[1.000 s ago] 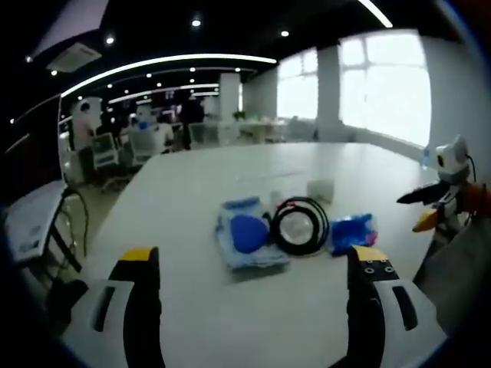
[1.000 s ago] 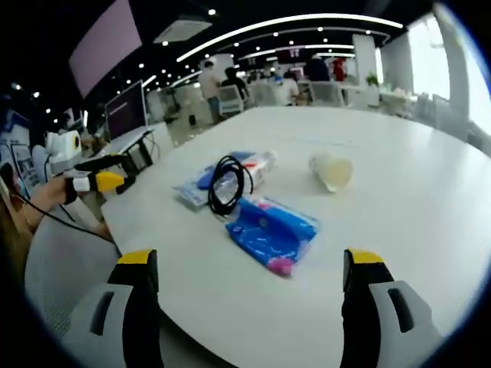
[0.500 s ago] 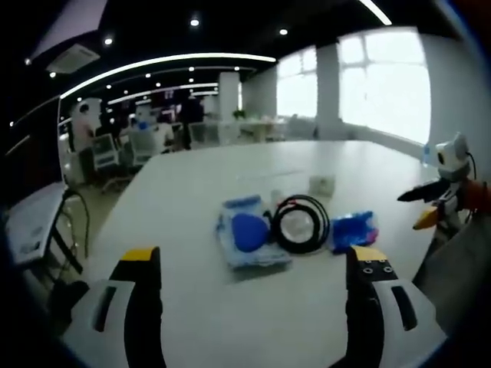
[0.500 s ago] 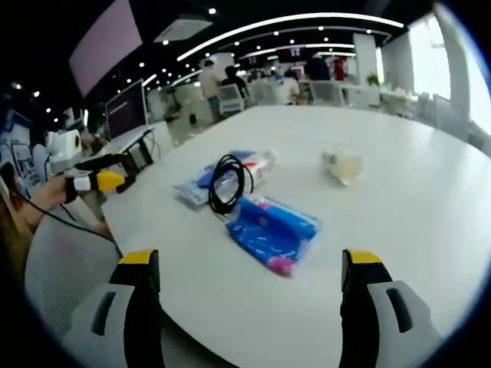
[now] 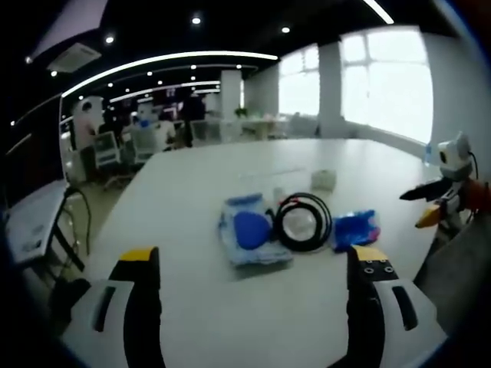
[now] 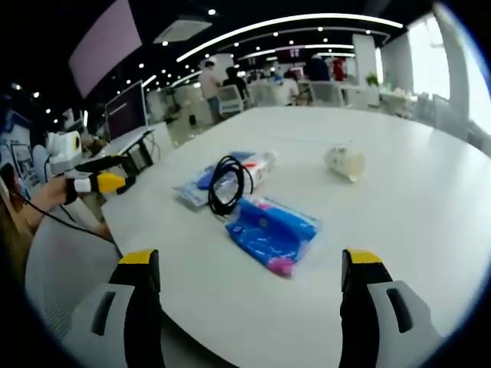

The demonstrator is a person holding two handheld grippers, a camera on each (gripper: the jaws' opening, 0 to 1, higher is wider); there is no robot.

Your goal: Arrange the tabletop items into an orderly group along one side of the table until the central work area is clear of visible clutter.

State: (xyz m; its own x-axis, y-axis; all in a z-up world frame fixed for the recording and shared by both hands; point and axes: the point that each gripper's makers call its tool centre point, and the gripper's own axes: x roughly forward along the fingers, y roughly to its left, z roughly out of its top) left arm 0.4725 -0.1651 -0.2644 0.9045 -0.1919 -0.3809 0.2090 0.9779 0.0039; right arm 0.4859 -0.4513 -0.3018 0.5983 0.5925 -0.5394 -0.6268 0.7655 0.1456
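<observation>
Four items cluster mid-tabletop (image 6: pixel 430 230): blue pack (image 6: pixel 270 228), black cable (image 6: pixel 228 184) coil touching clear pouch (image 5: pixel 247 234), cup (image 6: pixel 345 162) apart, lying sideways. Bare surface all around to edges. Left gripper (image 5: pixel 251 287) and right gripper (image 6: pixel 249 291) fingers released, holding nothing.

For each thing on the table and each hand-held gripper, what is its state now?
Left hand-held gripper: open, empty.
Right hand-held gripper: open, empty.
Black cable: coiled, resting partly on the clear packet.
Clear packet: flat on the table.
Blue packet: flat, beside the cable.
Pale cup: on its side, apart from the rest.
</observation>
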